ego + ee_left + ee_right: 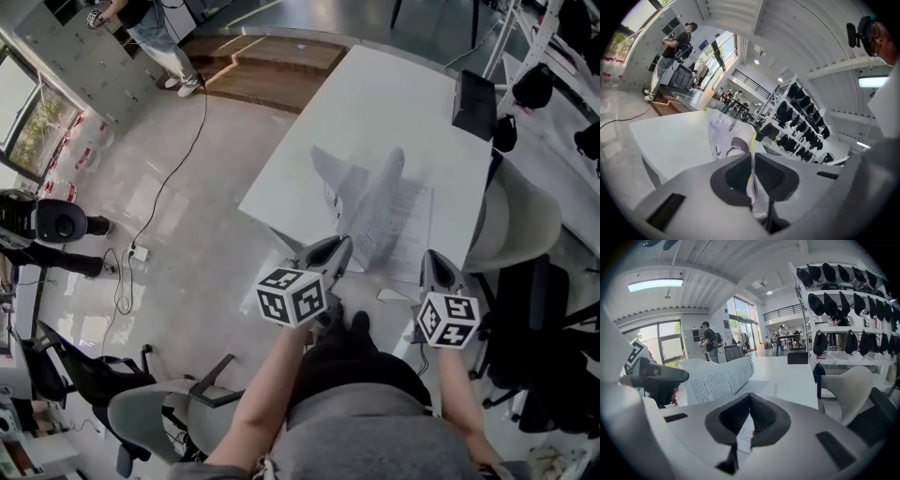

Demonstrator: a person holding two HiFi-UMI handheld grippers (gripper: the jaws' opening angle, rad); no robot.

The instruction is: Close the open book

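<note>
**Head view showed both grippers clamped on a half-raised book**

Head view looked steeply down on a white table [394,103] with the book [375,211] lying open at its near edge. The book's left half stood lifted off the table, curving upward, while its right-hand pages lay flat on the tabletop. The left gripper [339,251] reached in at the raised half's near corner, and the right gripper [433,267] sat at the near edge of the flat pages, well apart from the left one.

Left gripper view showed the left gripper [752,176] with its pads drawn together on a thin, yellow-edged sheaf of the book [724,138]. The printed outer face, bearing a grey-and-black drawing, rose just beyond the pads.

Right gripper view showed the right gripper [746,420] with its pads likewise pressed together, a printed page pinched between them. Past them the lifted part of the book [717,378] arched over, its lines of text facing the camera.

A black device [473,103] stood at the table's far right edge, and a pale chair [520,220] sat just beside the table on the right.
</note>
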